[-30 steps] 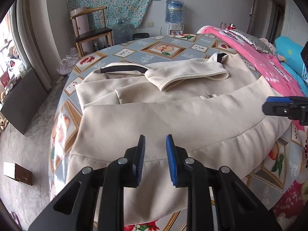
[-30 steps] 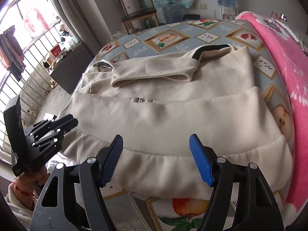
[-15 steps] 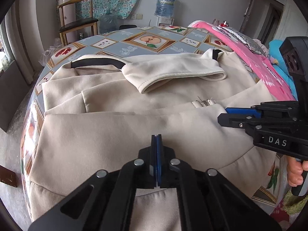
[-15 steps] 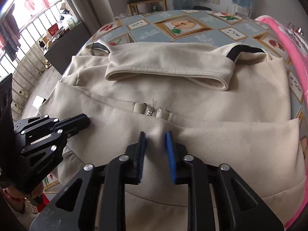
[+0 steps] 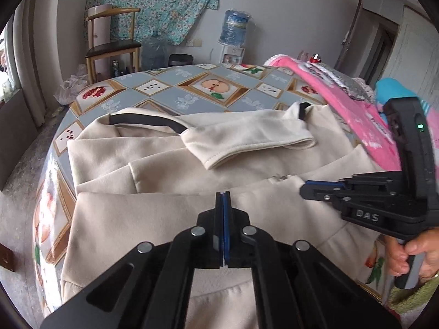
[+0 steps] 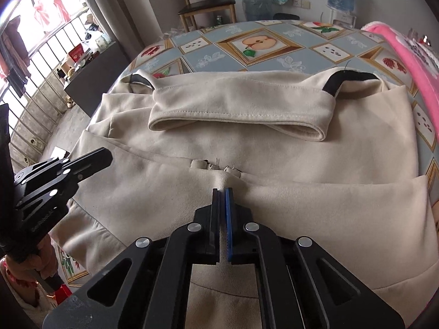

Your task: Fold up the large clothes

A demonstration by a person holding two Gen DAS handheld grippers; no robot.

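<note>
We see the cream coat (image 5: 153,219) lying flat on the table (image 5: 175,93) with the fruit-patterned cloth, one sleeve (image 5: 247,139) folded across its upper part. The left gripper (image 5: 222,196) has its jaws pressed together, pinching the fabric of the folded lower panel at its upper edge. The right gripper (image 6: 222,192) likewise has its jaws closed on a raised ridge of that panel, just below the small metal clasp (image 6: 216,166). A pink blanket (image 5: 354,107) lies along the coat's right side
</note>
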